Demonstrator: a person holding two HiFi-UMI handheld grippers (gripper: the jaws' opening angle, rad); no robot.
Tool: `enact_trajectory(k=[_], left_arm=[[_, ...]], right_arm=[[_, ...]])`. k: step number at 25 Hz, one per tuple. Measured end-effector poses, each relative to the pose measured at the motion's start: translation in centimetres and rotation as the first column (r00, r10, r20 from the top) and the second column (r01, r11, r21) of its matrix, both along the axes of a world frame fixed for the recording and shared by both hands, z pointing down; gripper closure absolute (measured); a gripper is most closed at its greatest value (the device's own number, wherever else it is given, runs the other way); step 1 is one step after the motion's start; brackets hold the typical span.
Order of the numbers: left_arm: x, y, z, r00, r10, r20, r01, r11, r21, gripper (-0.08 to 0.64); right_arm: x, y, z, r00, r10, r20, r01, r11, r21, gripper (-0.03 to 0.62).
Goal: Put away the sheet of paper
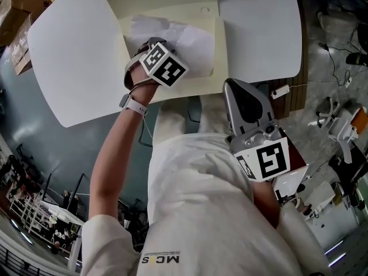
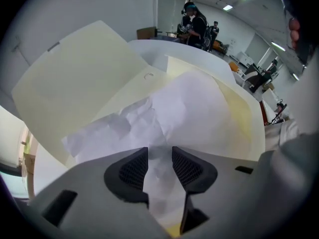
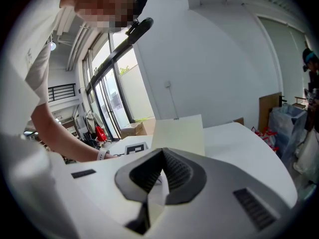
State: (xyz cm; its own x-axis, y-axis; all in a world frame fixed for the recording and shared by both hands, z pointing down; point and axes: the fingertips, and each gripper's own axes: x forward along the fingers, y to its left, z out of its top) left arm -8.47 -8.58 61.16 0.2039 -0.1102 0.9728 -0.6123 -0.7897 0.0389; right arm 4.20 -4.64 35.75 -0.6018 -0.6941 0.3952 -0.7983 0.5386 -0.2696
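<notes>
Closest to you, your right tool [image 1: 229,85] sits by your body at the near edge of the desk [image 1: 69,68]. It tilts only slightly downward, its jaws meet at the tips and there is nothing between them. It looks parked, probably so the work area is left free for your other hand. Further out, your left hand [image 1: 141,73] reaches forward with the forearm stretched over the desk edge and the wrist bent, so the left tool [image 2: 160,156] points almost straight down onto the sheet of paper [image 1: 192,42]. Its jaws stand a narrow way apart with a raised crease of the sheet between them. The pads are close against that crease, but I would not call it a firm pinch yet. The steep approach makes sense: a flat sheet gives the tool no edge to grip, so a crumpled ridge taken from above is the easiest hold. The sheet lies rumpled on the open cream folder [image 1: 172,10], whose flap [image 2: 75,78] stands up behind it. The folder is likely left open so the paper can go inside. The task is still at the pick-up stage.
</notes>
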Motion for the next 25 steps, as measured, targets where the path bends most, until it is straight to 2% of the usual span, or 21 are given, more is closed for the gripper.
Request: enact_trajectory(k=[3,6,9,11,13,19,21,24,25], left_arm=[[0.0,0.6,0.3,0.999,-0.044,-0.03,0.043,0.998,-0.045,0.414],[0.0,0.6,0.2,0.981,-0.183,-0.059,0.177,0.98,-0.09,0.42],[-0.6,0.6,-0.1,0.93,-0.363,-0.049,0.354,0.925,-0.138,0.455],[-0.2,1.3,0.1,0.898,-0.437,-0.059,0.42,0.889,-0.184,0.48],[-0.1,2.2,0.1,0.884,-0.464,-0.059,0.443,0.871,-0.211,0.485],[-0.3,4.2,-0.6,0.858,-0.51,-0.06,0.485,0.844,-0.228,0.489],[-0.3,4.5,-1.3,0.855,-0.516,-0.062,0.493,0.843,-0.212,0.491],[-1.8,4.6,-3.6,0.849,-0.527,-0.025,0.518,0.842,-0.153,0.505],[-1.9,4.6,-4.3,0.844,-0.535,-0.037,0.525,0.839,-0.143,0.508]], right_arm=[[0.2,-0.1,0.0,1.0,0.005,0.003,-0.005,1.0,0.0,0.578],[0.4,-0.2,-0.1,1.0,0.008,0.008,-0.008,1.0,0.003,0.578],[0.6,-0.4,-0.4,1.0,0.006,0.017,-0.007,1.0,0.01,0.578],[0.7,-0.4,-0.6,1.0,0.0,0.02,0.0,1.0,0.015,0.578],[0.6,-0.5,-1.0,1.0,-0.011,0.022,0.01,1.0,0.021,0.578],[0.4,-1.1,-2.0,0.999,-0.045,0.019,0.044,0.998,0.046,0.578],[0.5,-1.2,-2.3,0.998,-0.055,0.016,0.054,0.997,0.054,0.578],[0.4,-1.2,-2.8,0.998,-0.067,0.012,0.066,0.996,0.066,0.578],[0.3,-1.2,-3.0,0.997,-0.071,0.01,0.071,0.995,0.071,0.578]])
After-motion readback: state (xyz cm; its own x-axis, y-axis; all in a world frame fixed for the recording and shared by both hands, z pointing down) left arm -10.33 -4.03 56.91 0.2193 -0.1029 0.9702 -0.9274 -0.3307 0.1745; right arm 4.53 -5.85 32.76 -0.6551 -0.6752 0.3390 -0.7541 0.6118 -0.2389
